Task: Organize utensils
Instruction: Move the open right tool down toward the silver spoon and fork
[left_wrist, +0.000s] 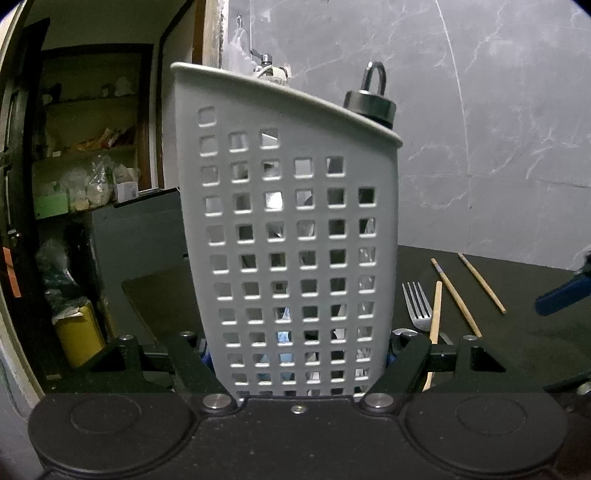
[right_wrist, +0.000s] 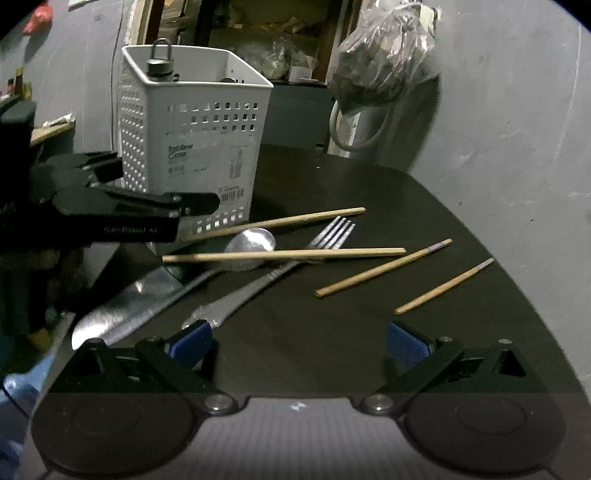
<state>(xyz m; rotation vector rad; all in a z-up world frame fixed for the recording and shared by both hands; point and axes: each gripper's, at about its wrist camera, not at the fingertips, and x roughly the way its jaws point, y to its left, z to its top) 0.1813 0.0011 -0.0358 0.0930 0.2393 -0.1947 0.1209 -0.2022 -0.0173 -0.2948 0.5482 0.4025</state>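
The main risk is the white perforated caddy (right_wrist: 192, 136) tipping or sliding: the left gripper (left_wrist: 295, 354) clamps it only low on its narrow sides, so a knock from a utensil going in could tilt it. The right gripper (right_wrist: 299, 343), jaws wide apart and holding nothing, hovers low over the pile at lower centre of its view, where a chopstick (right_wrist: 284, 254) lies across the spoon (right_wrist: 251, 243) and fork (right_wrist: 295, 262); lifting 1 may drag the others. A knife (right_wrist: 125, 306) lies at lower left. 2 more chopsticks (right_wrist: 384, 267) lie apart at right. The caddy stands at upper left, already holding a dark capped item (right_wrist: 159, 64).
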